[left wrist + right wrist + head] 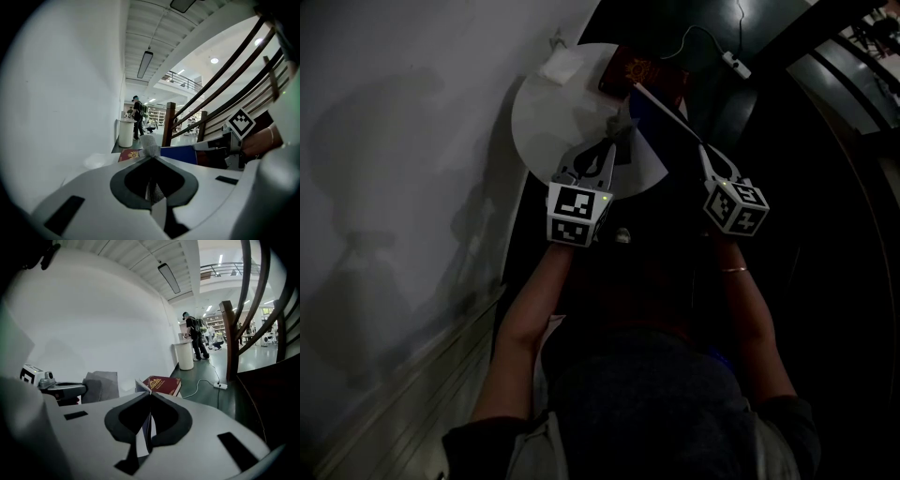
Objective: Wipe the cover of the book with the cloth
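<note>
Jaws of the left gripper (152,158) clench the cloth (150,145); those of the right gripper (150,394) clamp the blue book (661,124). With the cloth at the book's nine o'clock, wiping looks yet to begin.

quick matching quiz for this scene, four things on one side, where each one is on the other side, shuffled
Things:
1 cloth
2 blue book
3 red book
4 power strip

Places:
a lying flat on the round table
b clamped in the right gripper
c on the floor
d clamped in the left gripper

Pairs: 1-d, 2-b, 3-a, 4-c
</note>
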A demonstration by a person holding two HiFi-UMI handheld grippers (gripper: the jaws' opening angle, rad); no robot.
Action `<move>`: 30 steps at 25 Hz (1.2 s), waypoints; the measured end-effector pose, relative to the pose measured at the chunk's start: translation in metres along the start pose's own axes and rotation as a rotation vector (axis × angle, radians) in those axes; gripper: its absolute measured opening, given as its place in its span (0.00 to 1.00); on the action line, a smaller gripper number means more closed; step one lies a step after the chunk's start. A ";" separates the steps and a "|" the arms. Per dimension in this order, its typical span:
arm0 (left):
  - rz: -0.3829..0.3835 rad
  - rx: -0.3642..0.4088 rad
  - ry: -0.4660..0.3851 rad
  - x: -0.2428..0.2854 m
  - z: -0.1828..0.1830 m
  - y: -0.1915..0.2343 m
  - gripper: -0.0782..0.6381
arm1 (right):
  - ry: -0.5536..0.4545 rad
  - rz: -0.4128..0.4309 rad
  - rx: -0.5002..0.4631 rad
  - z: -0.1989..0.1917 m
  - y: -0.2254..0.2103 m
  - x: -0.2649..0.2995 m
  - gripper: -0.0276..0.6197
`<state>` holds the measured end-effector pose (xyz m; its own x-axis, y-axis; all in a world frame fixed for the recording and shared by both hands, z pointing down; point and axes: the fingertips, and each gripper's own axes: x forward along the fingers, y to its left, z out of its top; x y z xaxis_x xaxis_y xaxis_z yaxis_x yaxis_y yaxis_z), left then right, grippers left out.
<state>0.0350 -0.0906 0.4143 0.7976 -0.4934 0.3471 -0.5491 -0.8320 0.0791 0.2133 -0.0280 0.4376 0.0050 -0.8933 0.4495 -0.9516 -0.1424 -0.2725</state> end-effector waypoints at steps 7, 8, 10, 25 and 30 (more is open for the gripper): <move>-0.160 0.017 0.008 0.026 0.007 -0.035 0.15 | 0.006 -0.019 0.056 -0.006 -0.026 0.001 0.09; -0.194 0.018 0.001 0.029 0.011 -0.042 0.14 | 0.008 -0.022 0.060 -0.007 -0.030 0.003 0.09; -0.278 0.026 -0.010 0.036 0.015 -0.058 0.14 | 0.012 -0.032 0.065 -0.009 -0.037 0.005 0.09; -0.486 0.166 0.121 0.118 0.006 -0.109 0.14 | 0.026 -0.100 0.099 -0.014 -0.071 0.013 0.09; -0.428 0.173 0.172 0.150 -0.006 -0.099 0.14 | 0.032 -0.117 0.114 -0.016 -0.079 0.016 0.09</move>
<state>0.2080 -0.0809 0.4639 0.8818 -0.0613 0.4677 -0.1200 -0.9881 0.0967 0.2839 -0.0243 0.4801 0.1018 -0.8540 0.5102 -0.9041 -0.2934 -0.3107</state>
